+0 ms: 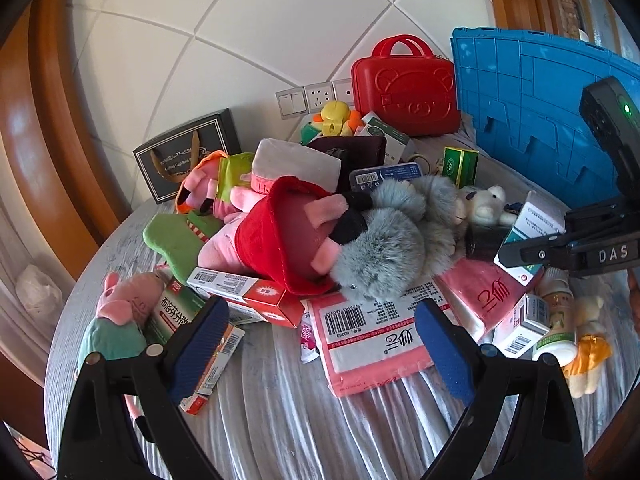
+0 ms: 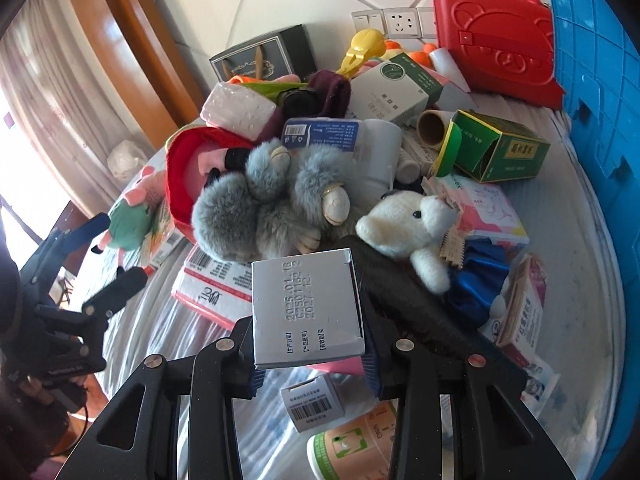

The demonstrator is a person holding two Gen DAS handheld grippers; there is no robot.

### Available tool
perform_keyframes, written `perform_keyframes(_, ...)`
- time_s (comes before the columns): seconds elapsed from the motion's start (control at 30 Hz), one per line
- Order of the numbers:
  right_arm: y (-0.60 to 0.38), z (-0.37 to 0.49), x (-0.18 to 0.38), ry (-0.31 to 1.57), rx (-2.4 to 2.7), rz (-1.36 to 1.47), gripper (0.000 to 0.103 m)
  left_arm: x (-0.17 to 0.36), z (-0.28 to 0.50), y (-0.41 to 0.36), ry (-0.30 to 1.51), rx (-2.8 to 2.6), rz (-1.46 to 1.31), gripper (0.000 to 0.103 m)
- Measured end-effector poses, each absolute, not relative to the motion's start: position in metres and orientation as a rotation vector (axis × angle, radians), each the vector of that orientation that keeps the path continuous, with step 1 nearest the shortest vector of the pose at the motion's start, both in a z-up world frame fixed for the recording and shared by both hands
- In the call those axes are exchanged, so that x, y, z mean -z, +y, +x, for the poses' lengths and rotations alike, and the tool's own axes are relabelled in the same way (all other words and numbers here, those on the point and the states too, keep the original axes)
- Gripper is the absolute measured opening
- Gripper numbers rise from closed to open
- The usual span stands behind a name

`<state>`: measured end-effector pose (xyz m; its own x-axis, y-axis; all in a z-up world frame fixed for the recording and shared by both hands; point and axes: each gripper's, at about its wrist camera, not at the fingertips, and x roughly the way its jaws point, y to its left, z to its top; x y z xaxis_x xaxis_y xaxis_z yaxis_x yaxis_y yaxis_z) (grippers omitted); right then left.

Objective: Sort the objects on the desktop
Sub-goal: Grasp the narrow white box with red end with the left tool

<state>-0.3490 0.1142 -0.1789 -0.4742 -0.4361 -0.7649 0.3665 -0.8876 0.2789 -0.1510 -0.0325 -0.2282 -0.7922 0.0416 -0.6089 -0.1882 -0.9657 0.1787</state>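
Note:
My right gripper is shut on a silver-white medicine box with a printed date, held above the table; the same box shows in the left wrist view. My left gripper is open and empty, low over the table in front of a pink tissue pack and a red-white box. A grey plush, a pink pig plush in red and a white bear plush lie in the pile of several boxes and toys.
A blue crate stands at the right and a red toy case at the back by the wall sockets. A black gift bag leans at the back left. A green carton and bottles lie right.

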Motion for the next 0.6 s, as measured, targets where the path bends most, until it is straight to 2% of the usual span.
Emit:
perform_keyframes(0.4, 0.101, -0.352, 0.181, -0.114, 2.319, 1.273, 0.038, 0.262, -0.150, -0.089, 0.298, -3.036, -1.104, 0.096)
perform_keyframes(0.6, 0.091, -0.355, 0.179, -0.118, 2.296, 1.272, 0.038, 0.285, -0.158, -0.141, 0.030, -3.194, -1.273, 0.092)
